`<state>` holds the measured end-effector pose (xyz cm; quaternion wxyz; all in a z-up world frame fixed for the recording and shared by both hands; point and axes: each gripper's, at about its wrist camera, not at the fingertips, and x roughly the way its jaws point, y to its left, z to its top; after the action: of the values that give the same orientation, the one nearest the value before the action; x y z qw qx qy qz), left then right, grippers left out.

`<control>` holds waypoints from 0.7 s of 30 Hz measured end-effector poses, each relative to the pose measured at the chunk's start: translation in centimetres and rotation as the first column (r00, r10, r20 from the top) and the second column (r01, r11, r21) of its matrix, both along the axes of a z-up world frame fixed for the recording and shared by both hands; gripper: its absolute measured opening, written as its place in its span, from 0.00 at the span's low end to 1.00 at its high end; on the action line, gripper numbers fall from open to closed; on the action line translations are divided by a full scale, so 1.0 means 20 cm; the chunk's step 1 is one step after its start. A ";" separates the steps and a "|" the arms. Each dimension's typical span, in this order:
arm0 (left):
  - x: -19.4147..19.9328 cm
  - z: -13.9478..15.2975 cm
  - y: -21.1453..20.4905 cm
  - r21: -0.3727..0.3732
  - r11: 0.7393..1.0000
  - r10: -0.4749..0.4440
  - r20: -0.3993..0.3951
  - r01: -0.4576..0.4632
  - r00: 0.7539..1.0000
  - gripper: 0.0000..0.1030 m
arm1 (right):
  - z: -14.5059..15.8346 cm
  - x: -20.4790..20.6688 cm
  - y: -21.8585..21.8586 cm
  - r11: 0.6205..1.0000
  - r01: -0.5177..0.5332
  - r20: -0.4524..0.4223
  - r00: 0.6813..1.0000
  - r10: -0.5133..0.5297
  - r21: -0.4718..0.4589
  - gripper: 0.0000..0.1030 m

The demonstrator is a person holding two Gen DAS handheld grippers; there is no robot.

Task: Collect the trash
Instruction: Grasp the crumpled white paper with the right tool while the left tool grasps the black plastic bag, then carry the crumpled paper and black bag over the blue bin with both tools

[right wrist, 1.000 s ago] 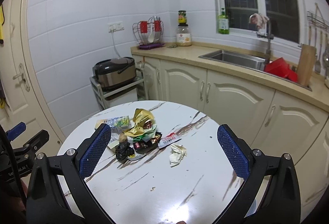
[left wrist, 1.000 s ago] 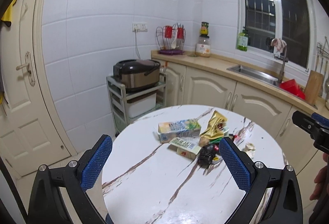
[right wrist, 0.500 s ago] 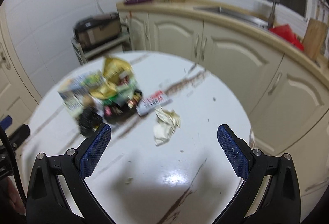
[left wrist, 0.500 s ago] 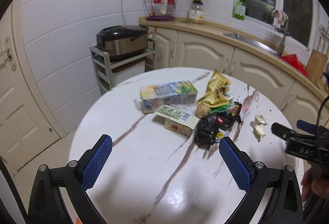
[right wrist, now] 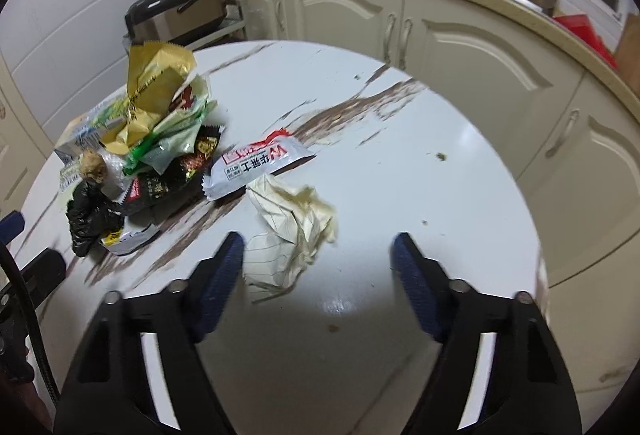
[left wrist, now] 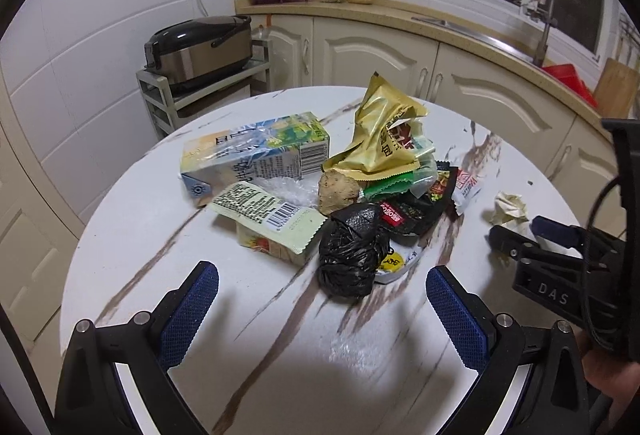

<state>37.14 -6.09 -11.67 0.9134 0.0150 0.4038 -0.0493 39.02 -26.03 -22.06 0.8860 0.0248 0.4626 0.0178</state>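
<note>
A round white marble-patterned table [left wrist: 132,219] with brown veins is seen from above by both wrist cameras, in a kitchen with cream cabinets [left wrist: 360,47]. In the left wrist view, a heap of trash is gathered at the table's centre. At about 10 o'clock of the heap, a drink carton [left wrist: 256,153] is laid on its side; just in front of it, a pale green snack packet [left wrist: 276,223] with a barcode is seen. At 12 o'clock a gold foil wrapper [left wrist: 384,131] stands crumpled, with a brown lump [left wrist: 338,191] below it. A knotted black plastic bag [left wrist: 352,255] is placed at 6 o'clock of the heap, touching dark red-and-black wrappers [left wrist: 412,211]. The left gripper [left wrist: 320,307] is held open wide above bare table, short of the black bag, with nothing between its blue pads. At 3 o'clock the right gripper [left wrist: 516,235] is seen beside a crumpled paper ball [left wrist: 510,207]. In the right wrist view, the heap is found at 9 o'clock, and a white snack wrapper [right wrist: 260,165] with red print lies next to it. The crumpled paper [right wrist: 292,227] is located just ahead of the right gripper [right wrist: 318,255], touching or nearly touching the left finger [right wrist: 222,271]. The jaws have just been closing to a partly open width; the paper is not yet pressed by both pads.
</note>
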 end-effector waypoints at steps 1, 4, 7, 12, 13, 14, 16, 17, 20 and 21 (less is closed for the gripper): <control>0.03 -0.02 0.00 0.003 1.000 0.007 -0.005 -0.007 1.000 0.99 | 0.00 0.00 0.01 1.000 -0.014 0.016 1.000 0.014 -0.012 0.53; 0.13 -0.06 -0.01 0.004 1.000 0.023 -0.023 -0.023 0.999 0.96 | 0.00 0.00 0.00 0.999 -0.044 0.029 0.999 0.044 0.013 0.29; 0.17 -0.09 -0.02 -0.009 0.999 0.030 -0.032 -0.030 0.999 0.77 | 0.00 -0.01 -0.03 0.998 -0.048 0.036 0.998 0.047 0.026 0.26; 0.20 -0.13 -0.03 -0.061 0.998 0.011 -0.046 -0.014 0.999 0.41 | 0.00 -0.02 -0.06 0.997 -0.056 0.038 0.998 0.054 0.053 0.24; 0.21 -0.14 -0.03 -0.075 0.997 0.005 -0.049 -0.008 0.999 0.32 | 0.00 -0.02 -0.06 0.997 -0.058 0.038 0.998 0.056 0.056 0.24; 0.21 -0.14 -0.02 -0.084 0.996 0.001 -0.049 -0.005 0.999 0.31 | 0.00 -0.03 -0.07 0.996 -0.059 0.038 0.998 0.056 0.063 0.24; 0.19 -0.13 0.00 -0.090 0.996 0.000 -0.042 -0.003 0.999 0.30 | 0.01 -0.04 -0.07 0.996 -0.058 0.037 0.998 0.055 0.073 0.24; 0.19 -0.13 0.01 -0.095 0.995 -0.004 -0.041 0.000 0.999 0.30 | 0.01 -0.05 -0.08 0.995 -0.057 0.037 0.998 0.055 0.076 0.24; 0.10 -0.12 0.02 -0.098 0.995 -0.008 -0.029 0.005 1.000 0.29 | 0.02 -0.08 -0.10 0.994 -0.053 0.039 0.998 0.050 0.095 0.24; 0.08 -0.11 0.02 -0.097 0.995 -0.010 -0.024 0.008 1.000 0.29 | 0.02 -0.09 -0.10 0.994 -0.050 0.039 0.998 0.046 0.097 0.24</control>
<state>38.82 -5.68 -13.82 0.9077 -0.0283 0.4122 -0.0732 37.29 -28.11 -21.62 0.8915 0.0565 0.4452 0.0621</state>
